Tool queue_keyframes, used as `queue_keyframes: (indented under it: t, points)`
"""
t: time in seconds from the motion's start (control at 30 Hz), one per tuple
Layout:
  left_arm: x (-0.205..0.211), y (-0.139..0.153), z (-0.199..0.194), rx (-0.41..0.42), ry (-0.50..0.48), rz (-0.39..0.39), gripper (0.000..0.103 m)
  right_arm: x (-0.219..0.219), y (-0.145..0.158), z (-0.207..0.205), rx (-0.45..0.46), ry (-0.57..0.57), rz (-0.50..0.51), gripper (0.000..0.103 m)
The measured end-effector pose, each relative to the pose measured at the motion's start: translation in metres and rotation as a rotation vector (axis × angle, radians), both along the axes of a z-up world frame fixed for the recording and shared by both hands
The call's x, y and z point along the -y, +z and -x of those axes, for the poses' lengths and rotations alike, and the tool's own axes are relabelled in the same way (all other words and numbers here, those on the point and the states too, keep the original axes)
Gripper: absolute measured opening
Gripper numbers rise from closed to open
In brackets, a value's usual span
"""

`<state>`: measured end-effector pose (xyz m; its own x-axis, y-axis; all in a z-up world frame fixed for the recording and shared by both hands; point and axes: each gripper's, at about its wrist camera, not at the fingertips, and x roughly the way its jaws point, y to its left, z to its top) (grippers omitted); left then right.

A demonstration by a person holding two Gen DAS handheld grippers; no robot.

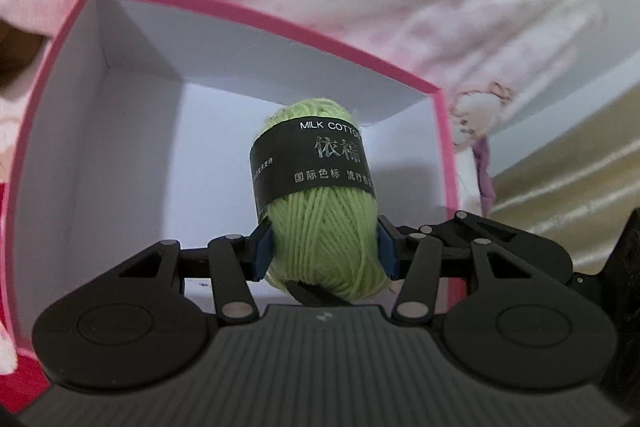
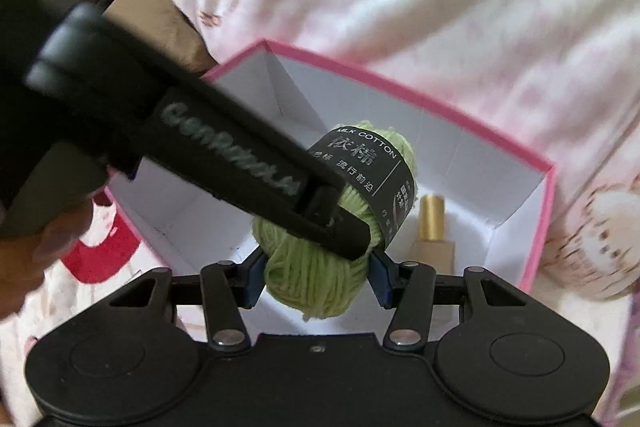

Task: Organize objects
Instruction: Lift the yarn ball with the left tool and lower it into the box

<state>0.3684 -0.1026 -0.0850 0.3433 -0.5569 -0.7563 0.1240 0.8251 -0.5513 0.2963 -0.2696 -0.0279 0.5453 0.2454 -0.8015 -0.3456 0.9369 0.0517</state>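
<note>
Soft even daylight, fisheye-bent edges, motion-blurred surroundings, centre sharp.

Both hand-held grippers close on the same green yarn ball. The left hand-held gripper (image 1: 323, 251) presses its blue pads (image 1: 262, 247) against the ball's lower sides. The right hand-held gripper (image 2: 316, 277) pinches the ball's near end, and the left one's black finger (image 2: 256, 171) crosses diagonally in front of it from the upper left.

Pink-and-white printed bedding (image 2: 460, 7) — soft, rumpled; pink-rimmed white box (image 2: 548, 195) sits directly on it.
</note>
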Motion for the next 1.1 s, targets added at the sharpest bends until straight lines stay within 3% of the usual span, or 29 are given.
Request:
queue_keyframes:
  t: [0.13,0.3,0.57,0.83,1.03,1.1]
  points:
    - [0.004,-0.018,-0.012,-0.039,0.030,0.011,0.050,0.013,-0.016,-0.018,-0.060,-0.038,-0.063,0.057]
    - [0.021,-0.034,-0.021,-0.047,0.029,0.005,0.050,0.013,-0.032,-0.031,-0.072,-0.073,0.025,0.057]
    - [0.056,-0.035,-0.032,0.064,-0.039,-0.022,0.050,0.011,-0.040,-0.041,-0.038,-0.200,0.175,0.055]
    - [0.055,-0.036,-0.033,0.044,-0.056,-0.024,0.052,0.010,-0.039,-0.033,-0.038,-0.189,0.149,0.062]
    - [0.058,-0.042,-0.036,-0.026,-0.088,-0.008,0.053,0.006,-0.034,-0.015,-0.009,-0.250,0.135,0.060]
    - [0.060,-0.044,-0.036,-0.057,-0.101,-0.010,0.053,0.006,-0.033,-0.012,0.011,-0.275,0.128,0.055]
